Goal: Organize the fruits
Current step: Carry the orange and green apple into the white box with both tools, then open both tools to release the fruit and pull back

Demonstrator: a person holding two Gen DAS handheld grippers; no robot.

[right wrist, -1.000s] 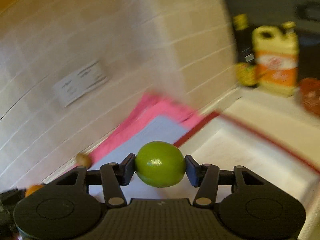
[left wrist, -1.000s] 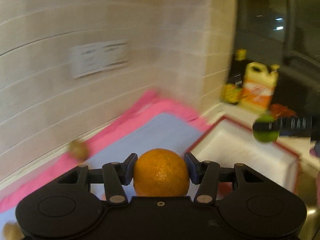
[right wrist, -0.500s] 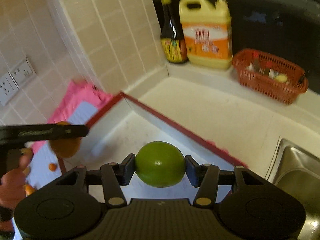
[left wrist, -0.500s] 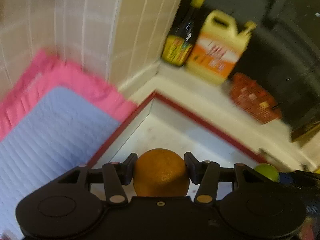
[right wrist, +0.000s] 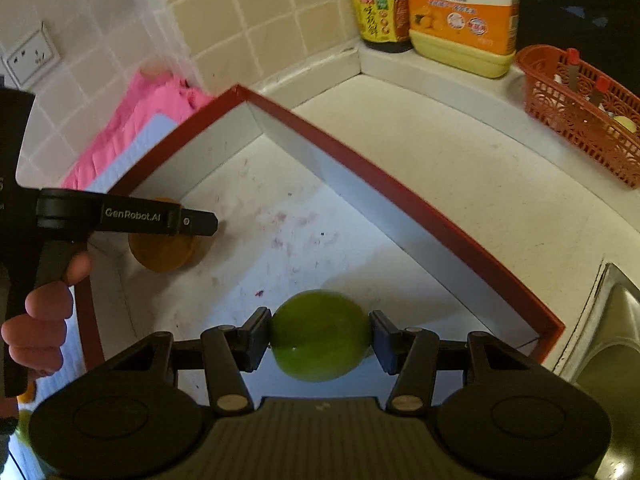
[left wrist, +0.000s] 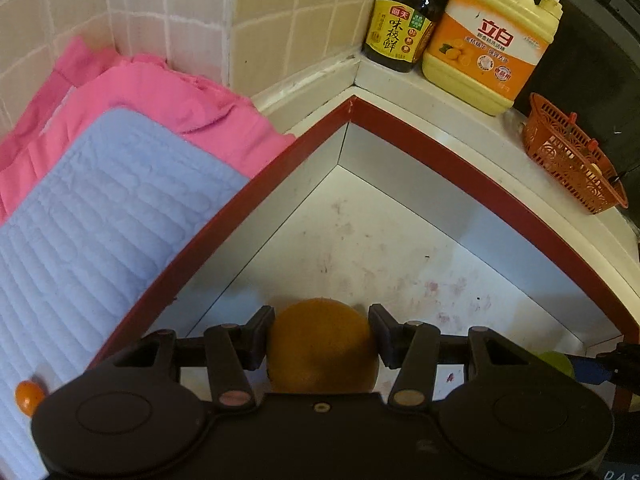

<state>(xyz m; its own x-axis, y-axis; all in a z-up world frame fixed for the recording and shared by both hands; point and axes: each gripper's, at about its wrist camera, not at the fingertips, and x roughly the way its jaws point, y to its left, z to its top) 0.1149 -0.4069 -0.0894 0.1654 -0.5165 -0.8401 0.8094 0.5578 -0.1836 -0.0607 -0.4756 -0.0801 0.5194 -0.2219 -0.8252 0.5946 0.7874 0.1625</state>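
Orange (left wrist: 322, 346) — round, dull-skinned, clamped in left hand-held gripper (left wrist: 321, 338); glossy lime (right wrist: 320, 335) clamped in right (right wrist: 320, 338).

Inside the shallow red-rimmed white tray (right wrist: 384, 184), the stained floor lies bare between the orange fruit (right wrist: 162, 256) clamped in the left gripper (left wrist: 322, 340) and the green lime (right wrist: 320, 334) clamped in the right gripper (right wrist: 320, 336). The tray's low walls bound that space. Beyond the far rim, pale countertop (right wrist: 460, 160) stays open up to a dark sauce bottle (right wrist: 378, 4), a yellow detergent jug (right wrist: 464, 12) and an orange plastic basket (right wrist: 580, 116). A steel sink (right wrist: 612, 340) edges the right.
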